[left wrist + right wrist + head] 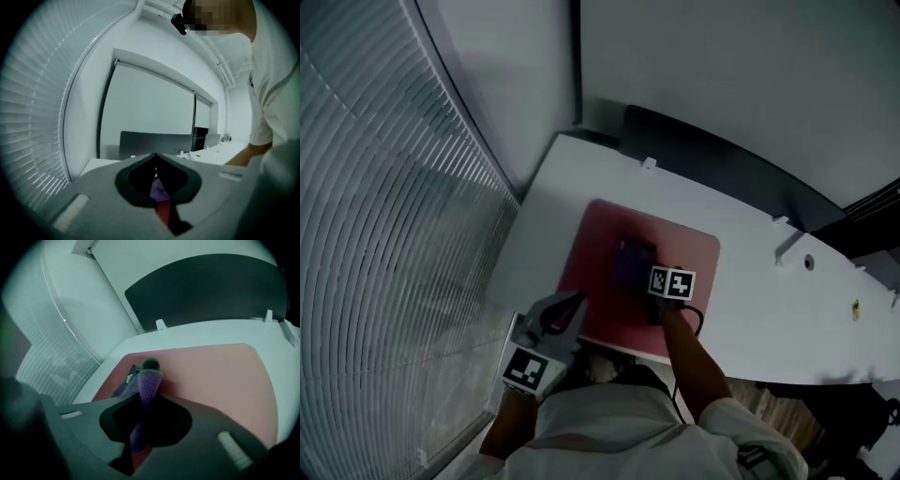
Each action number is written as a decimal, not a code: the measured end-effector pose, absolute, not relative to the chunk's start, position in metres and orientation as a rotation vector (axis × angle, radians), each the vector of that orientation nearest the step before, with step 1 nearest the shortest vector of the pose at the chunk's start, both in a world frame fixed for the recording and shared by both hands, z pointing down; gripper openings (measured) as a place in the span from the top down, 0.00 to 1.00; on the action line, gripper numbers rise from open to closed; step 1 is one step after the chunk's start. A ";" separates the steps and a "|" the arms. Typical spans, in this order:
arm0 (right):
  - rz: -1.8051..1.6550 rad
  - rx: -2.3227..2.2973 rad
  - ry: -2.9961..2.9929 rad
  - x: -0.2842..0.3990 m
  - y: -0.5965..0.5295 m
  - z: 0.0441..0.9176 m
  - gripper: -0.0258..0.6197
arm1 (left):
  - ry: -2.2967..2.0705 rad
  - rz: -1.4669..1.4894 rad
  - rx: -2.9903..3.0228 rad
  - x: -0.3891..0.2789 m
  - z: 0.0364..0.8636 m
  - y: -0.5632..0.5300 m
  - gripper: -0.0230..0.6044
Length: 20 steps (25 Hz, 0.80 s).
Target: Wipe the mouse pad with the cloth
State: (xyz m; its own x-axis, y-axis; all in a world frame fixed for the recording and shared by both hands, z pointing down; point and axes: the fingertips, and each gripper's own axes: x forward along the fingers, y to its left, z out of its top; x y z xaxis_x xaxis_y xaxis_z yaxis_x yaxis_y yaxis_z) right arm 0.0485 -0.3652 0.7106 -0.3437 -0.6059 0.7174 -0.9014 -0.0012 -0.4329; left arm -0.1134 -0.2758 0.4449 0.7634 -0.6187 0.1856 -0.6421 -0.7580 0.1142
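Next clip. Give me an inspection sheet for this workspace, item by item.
Surface: white desk, evenly lit.
Job's things: red mouse pad lies flat on the desk; purple cloth rests on it.
Clutter: nothing seen.
Grippers: right gripper is shut on the cloth, over the pad; left gripper has its jaws together with nothing seen in them, by the pad's near left edge.
Cables: one black cable curves beside the right gripper.
Surroundings: blinds on the left; dark partition behind the desk.
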 end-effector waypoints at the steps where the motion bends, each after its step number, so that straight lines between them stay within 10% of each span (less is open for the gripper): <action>1: 1.289 1.580 -1.946 0.062 -0.358 0.708 0.88 | -0.985 0.208 2.793 -0.102 0.441 -0.274 0.96; 20: 1.325 1.864 -1.700 0.285 -0.237 0.710 0.88 | -0.641 0.243 2.892 0.068 0.443 -0.252 0.96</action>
State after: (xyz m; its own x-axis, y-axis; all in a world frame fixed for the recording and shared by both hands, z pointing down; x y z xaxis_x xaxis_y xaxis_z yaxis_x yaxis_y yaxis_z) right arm 0.2855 -0.2373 0.7098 -0.1205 -0.6301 0.7671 -0.8977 -0.2606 -0.3552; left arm 0.0683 -0.2522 0.4430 0.8943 -0.4031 0.1943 -0.4307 -0.8932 0.1294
